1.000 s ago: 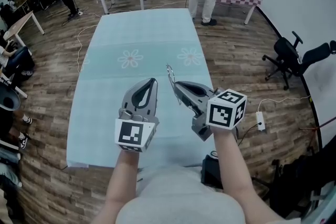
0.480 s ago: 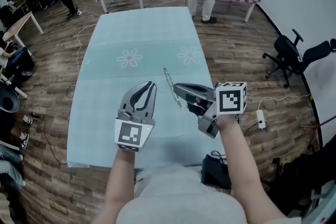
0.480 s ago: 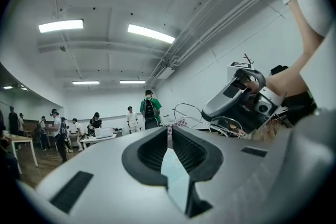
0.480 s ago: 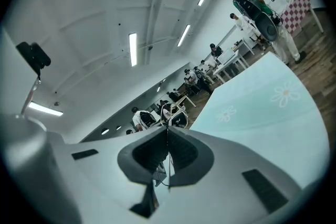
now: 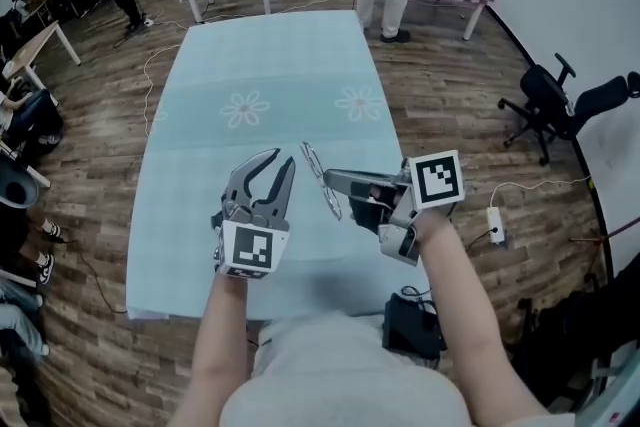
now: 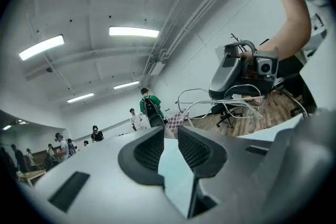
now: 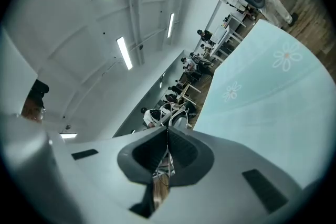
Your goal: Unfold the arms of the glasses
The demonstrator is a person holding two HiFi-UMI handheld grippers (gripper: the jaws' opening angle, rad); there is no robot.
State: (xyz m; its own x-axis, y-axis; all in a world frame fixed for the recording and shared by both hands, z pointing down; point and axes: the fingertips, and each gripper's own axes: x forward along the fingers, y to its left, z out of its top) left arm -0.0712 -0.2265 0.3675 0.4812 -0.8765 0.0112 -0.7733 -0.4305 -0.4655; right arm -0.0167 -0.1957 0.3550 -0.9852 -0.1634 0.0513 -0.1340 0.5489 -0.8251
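Centre of the head view: my right gripper (image 5: 332, 181) is clamped on the glasses (image 5: 312, 163), held above the table (image 5: 250, 45). My left gripper (image 5: 270, 165) is just beside, jaws apart and empty. Risk: the thin frame may twist or slip if an arm is pulled askew.

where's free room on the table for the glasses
The cloth is bare: widest beyond the flower prints, also left of the left gripper. Crowded only near the middle, where the right gripper holds the glasses.

The left tongs (image 5: 281, 160) now gape open, and the right tongs (image 5: 327, 179) carry the glasses (image 5: 312, 165) leftward, closer to them.
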